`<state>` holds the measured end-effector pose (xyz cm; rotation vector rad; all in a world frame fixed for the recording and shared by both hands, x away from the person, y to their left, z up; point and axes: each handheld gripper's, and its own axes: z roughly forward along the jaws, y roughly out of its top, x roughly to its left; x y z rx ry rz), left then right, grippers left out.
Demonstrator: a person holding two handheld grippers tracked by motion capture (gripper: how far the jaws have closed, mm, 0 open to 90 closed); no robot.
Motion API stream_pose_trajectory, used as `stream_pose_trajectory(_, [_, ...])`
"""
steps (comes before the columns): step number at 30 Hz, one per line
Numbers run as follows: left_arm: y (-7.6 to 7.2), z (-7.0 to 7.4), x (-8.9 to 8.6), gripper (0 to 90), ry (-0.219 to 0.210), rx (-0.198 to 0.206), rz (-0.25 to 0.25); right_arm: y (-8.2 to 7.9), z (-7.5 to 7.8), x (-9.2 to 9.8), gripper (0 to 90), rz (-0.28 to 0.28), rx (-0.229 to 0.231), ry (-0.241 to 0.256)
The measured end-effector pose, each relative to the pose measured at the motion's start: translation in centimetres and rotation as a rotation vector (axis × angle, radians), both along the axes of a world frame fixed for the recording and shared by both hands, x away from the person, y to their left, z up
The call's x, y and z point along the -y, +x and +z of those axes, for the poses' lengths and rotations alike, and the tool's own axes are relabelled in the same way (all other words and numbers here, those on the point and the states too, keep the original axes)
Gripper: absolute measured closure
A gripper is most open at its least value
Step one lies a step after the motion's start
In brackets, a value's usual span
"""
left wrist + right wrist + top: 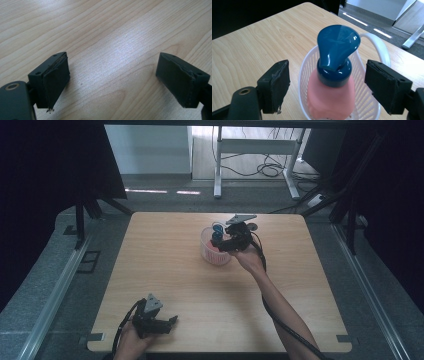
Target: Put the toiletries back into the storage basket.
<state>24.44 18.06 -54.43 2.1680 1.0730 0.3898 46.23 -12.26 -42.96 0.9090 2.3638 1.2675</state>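
Note:
A pink pump bottle point(330, 96) with a dark blue pump head point(337, 47) stands upright inside a small white slotted basket point(375, 46). In the high view the basket point(207, 251) sits on the table's far middle, the blue pump head point(217, 232) rising from it. My right gripper point(226, 240) hovers just right of the basket; its jaws stand open on either side of the bottle point(327, 87) without touching it. My left gripper point(167, 322) rests near the table's front left edge, open point(112, 82), nothing but bare wood between its jaws.
The light wooden table point(165, 270) fills the scene. Black curtains hang at both sides. A white desk frame point(255, 150) with cables stands on the floor beyond the far edge. The right gripper's cable point(280, 320) trails along the forearm.

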Motion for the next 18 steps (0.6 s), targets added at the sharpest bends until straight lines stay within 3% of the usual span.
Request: stream_pose_trajectory(18, [0.0,0.0,0.0,11.4,0.001,0.0,0.0,-1.6,0.2,0.8,14.6,0.021,-0.016,-0.024])
